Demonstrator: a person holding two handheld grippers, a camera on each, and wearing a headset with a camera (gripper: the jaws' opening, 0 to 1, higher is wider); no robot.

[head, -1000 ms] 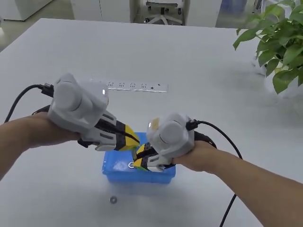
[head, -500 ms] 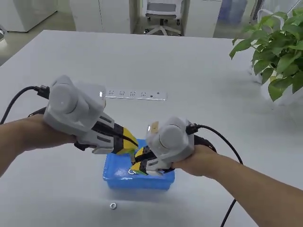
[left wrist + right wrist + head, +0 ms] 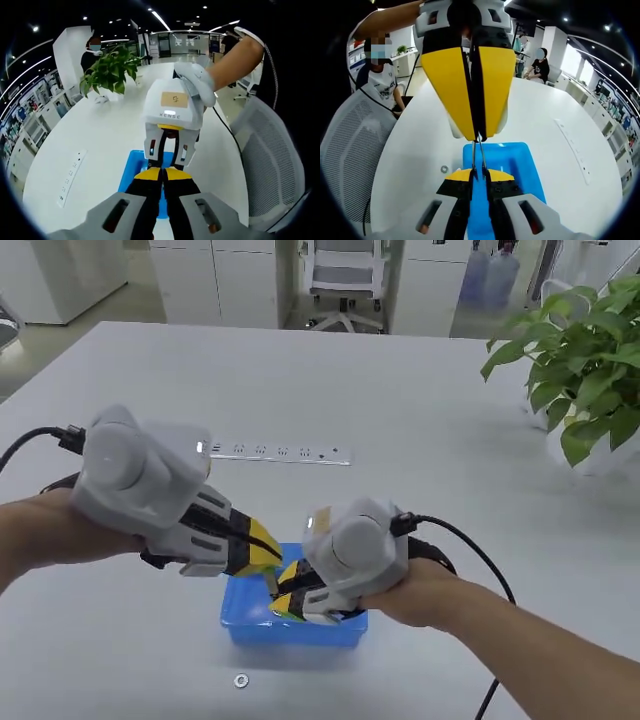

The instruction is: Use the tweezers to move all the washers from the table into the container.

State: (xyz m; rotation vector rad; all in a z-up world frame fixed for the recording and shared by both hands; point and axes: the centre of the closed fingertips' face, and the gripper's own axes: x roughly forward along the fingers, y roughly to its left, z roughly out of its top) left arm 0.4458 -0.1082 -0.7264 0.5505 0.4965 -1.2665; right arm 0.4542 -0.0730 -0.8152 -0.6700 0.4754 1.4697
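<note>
My left gripper (image 3: 162, 173) is pressed together on the tweezers (image 3: 478, 152), which stick out from its yellow tips; my right gripper (image 3: 479, 175) faces it tip to tip, its jaws closed in on the tweezers' two thin arms; the blue container (image 3: 512, 160) lies directly below both and ahead of my right jaws; one washer (image 3: 444, 169) lies on the white table (image 3: 415, 150), just left of my right gripper's tips, outside the container; whether the tweezers carry a washer I cannot tell.
</note>
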